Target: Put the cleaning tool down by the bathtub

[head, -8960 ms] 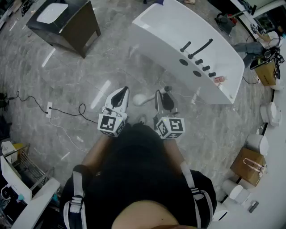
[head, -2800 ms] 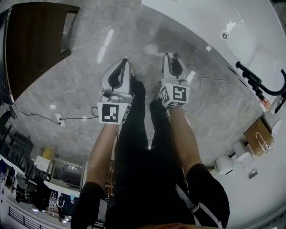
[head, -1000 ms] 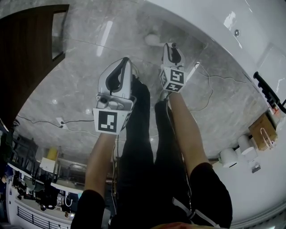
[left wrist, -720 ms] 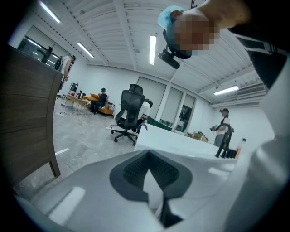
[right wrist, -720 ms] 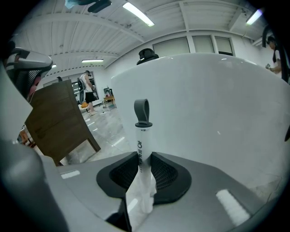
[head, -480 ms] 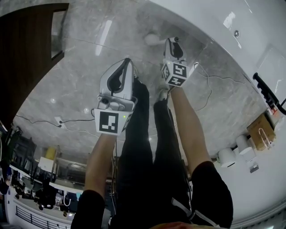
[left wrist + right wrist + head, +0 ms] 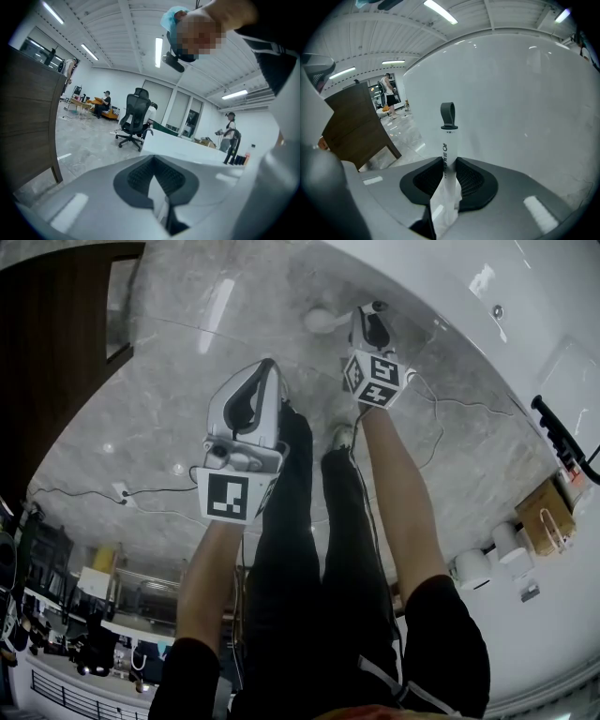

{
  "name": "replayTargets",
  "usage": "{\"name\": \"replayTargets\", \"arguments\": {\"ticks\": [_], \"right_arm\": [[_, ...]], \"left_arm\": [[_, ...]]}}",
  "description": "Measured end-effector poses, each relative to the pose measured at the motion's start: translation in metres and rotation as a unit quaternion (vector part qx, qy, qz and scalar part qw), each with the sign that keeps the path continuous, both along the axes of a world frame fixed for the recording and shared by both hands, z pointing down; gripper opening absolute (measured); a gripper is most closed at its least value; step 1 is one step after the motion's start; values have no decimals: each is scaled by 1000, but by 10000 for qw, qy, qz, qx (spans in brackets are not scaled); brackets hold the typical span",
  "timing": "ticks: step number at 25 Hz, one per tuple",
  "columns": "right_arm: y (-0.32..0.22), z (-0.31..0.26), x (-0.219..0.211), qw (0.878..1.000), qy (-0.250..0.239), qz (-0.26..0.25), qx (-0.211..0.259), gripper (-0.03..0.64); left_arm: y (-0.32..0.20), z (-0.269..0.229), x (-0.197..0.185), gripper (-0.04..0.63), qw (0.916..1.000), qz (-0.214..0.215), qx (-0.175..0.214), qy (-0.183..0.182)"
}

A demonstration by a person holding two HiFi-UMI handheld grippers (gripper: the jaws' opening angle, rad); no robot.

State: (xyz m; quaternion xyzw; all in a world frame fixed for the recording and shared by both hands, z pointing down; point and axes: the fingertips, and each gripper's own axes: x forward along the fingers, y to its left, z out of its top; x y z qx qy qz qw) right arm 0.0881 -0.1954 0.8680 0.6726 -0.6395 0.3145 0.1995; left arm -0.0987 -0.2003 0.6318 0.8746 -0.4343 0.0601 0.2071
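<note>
The cleaning tool has a white handle (image 7: 446, 154) that ends in a grey hanging loop (image 7: 447, 114). My right gripper (image 7: 449, 160) is shut on that handle, which points at the white bathtub wall (image 7: 525, 93) close ahead. In the head view the right gripper (image 7: 367, 313) hangs low over the marble floor right beside the tub (image 7: 441, 277), and the tool's pale head (image 7: 322, 320) shows just left of it. My left gripper (image 7: 263, 367) is held farther back, above the person's legs. Its jaws (image 7: 153, 161) are shut with nothing in them.
A dark wooden cabinet (image 7: 56, 334) stands to the left on the marble floor (image 7: 169, 409). A thin cable (image 7: 441, 401) trails along the tub's foot. A black faucet (image 7: 562, 442) sits on the tub rim. An office chair (image 7: 133, 119) and people are far off.
My right gripper has carried the tool farther forward and a little lower, closer to the tub wall. The left gripper has stayed put.
</note>
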Motion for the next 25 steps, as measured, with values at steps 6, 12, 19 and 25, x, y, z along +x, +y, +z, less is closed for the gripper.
{"name": "replayTargets", "arguments": {"ticks": [6, 12, 19, 25], "right_arm": [[-11, 6, 6, 9997, -80, 182, -103, 91], [-21, 8, 13, 9995, -131, 260, -153, 89], [-22, 10, 17, 9993, -156, 306, -140, 89], [-21, 10, 17, 9993, -206, 295, -124, 92]], "left_arm": [[1, 1, -1, 8, 10000, 37, -30, 20], [0, 0, 0, 8, 10000, 46, -53, 27], [-1, 4, -2, 8, 9999, 4, -95, 43], [0, 7, -3, 8, 9999, -37, -141, 41]]}}
